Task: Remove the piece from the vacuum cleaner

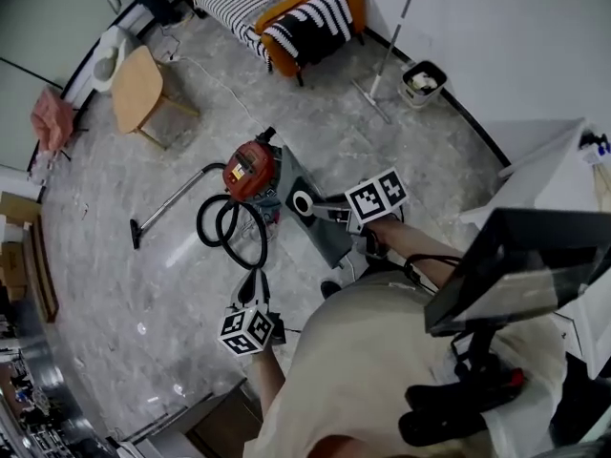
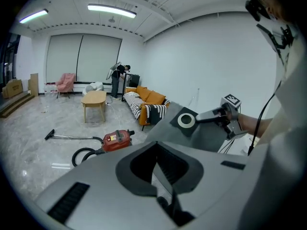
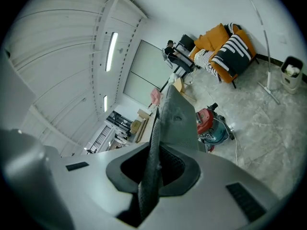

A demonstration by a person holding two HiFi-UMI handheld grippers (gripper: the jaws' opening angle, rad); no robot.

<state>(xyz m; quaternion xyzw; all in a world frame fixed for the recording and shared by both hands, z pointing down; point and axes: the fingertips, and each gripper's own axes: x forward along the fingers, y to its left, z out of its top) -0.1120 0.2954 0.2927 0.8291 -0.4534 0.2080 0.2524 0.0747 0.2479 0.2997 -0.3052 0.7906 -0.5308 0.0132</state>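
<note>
The red vacuum cleaner (image 1: 253, 170) (image 2: 116, 139) (image 3: 211, 123) sits on the marble floor. Its black hose (image 1: 229, 227) is coiled in front of it and its wand (image 1: 167, 208) lies to the left. My right gripper (image 1: 329, 210) (image 3: 152, 176) is shut on the edge of a flat grey dust bag (image 1: 315, 222) (image 2: 206, 135) (image 3: 177, 119) with a white ring collar (image 1: 303, 202) (image 2: 186, 120), held in the air above the cleaner. My left gripper (image 1: 253, 284) (image 2: 163, 176) hangs lower and nearer, jaws together, apparently on nothing.
An orange sofa with striped throws (image 1: 286, 8), a wooden table (image 1: 138, 84), a pink chair (image 1: 52, 117), and a mop (image 1: 382, 65) beside a small bin (image 1: 423, 79) stand round the room. A dark screen on a stand (image 1: 516, 265) is close on the right. A person (image 2: 117, 78) stands far off.
</note>
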